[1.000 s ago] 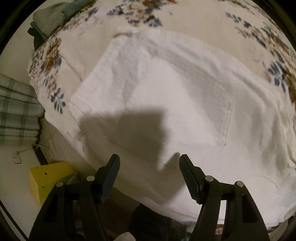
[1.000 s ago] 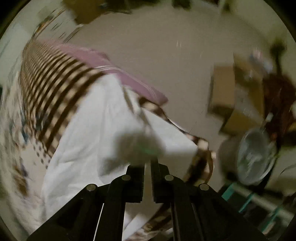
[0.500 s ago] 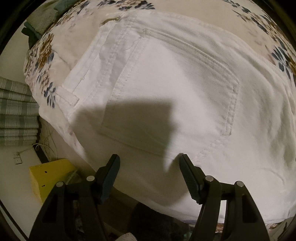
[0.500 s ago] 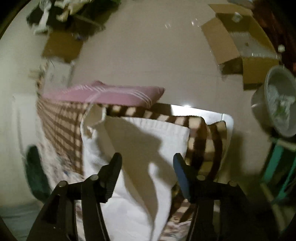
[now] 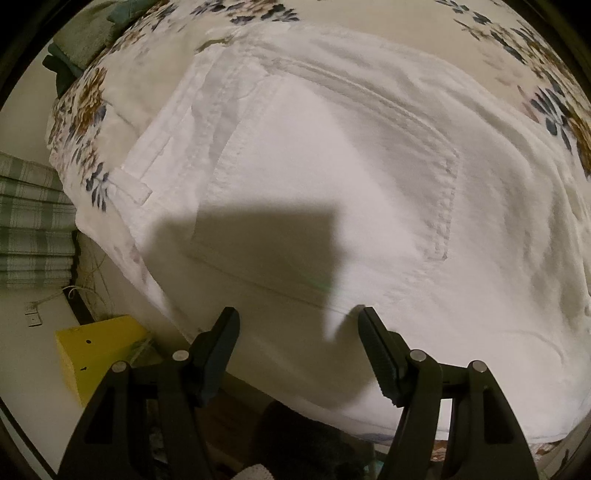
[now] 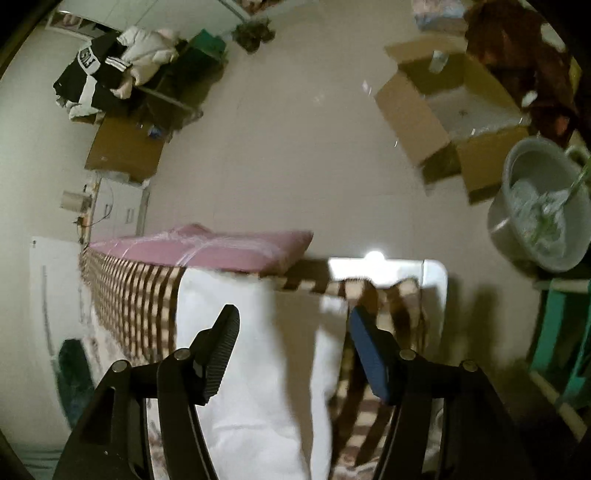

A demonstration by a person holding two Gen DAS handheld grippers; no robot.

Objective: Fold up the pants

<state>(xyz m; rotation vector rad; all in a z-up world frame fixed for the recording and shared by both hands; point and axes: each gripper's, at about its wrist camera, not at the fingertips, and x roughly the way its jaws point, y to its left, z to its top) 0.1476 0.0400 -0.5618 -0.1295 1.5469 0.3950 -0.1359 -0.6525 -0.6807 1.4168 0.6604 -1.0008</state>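
White pants point(image 5: 332, 166) lie flat on the floral bed sheet point(image 5: 480, 40), back pocket and waistband facing up. My left gripper point(image 5: 297, 314) hovers over them near the bed's edge, pointing straight down, open, with nothing between its fingers. In the right wrist view a white pant leg point(image 6: 251, 350) rests over a brown checked blanket point(image 6: 129, 295). Just above the leg's end, the jaws of my right gripper point(image 6: 293, 310) are opening, and the cloth lies below them, not pinched.
A yellow box point(image 5: 96, 350) and a green plaid cloth point(image 5: 29, 229) sit on the floor by the bed. Folded green clothes point(image 5: 85, 33) lie at the bed's corner. A pink pillow point(image 6: 221, 247), an open cardboard box point(image 6: 443, 110), a basin point(image 6: 539, 210) and a teal stool point(image 6: 561, 332) are nearby.
My right gripper went from shut on the pant leg to open and rolled; the leg now lies on the checked blanket. The left gripper stayed open and barely moved.
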